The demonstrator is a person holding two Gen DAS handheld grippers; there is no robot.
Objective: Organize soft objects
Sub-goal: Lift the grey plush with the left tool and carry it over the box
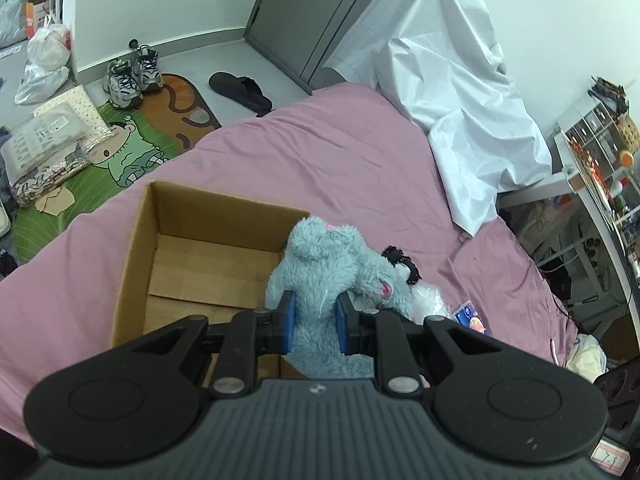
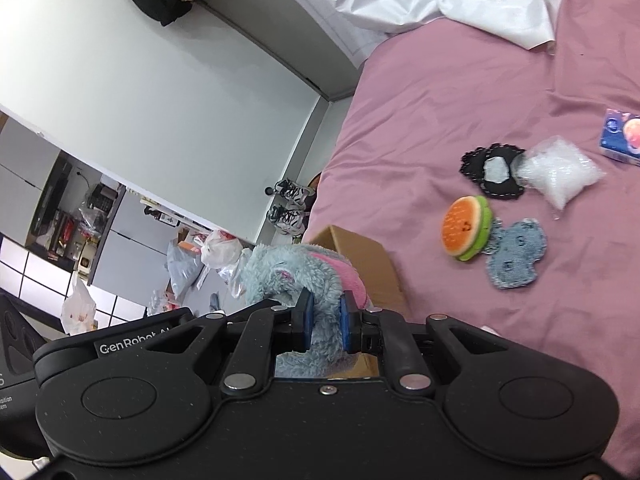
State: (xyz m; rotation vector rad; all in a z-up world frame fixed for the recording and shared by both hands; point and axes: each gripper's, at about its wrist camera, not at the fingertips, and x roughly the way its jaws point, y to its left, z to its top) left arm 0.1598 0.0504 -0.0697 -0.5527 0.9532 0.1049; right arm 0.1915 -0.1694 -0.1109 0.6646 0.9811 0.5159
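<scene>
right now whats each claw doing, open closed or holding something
Left claw: closed on the plush, beside the box.
Right claw: closed on the same plush.

**Clearance around the box**

Open brown cardboard box [image 1: 188, 264] on the pink bedsheet [image 1: 340, 152]: interior bare, top unobstructed. Fluffy blue plush toy [image 1: 324, 280] overhangs its right wall. Right of box: orange-and-green burger plush [image 2: 466, 228], denim patch [image 2: 514, 258], black lace patch [image 2: 492, 176], clear plastic bag [image 2: 558, 172]. Beyond: bare sheet, then crumpled white cover [image 1: 452, 92].
</scene>
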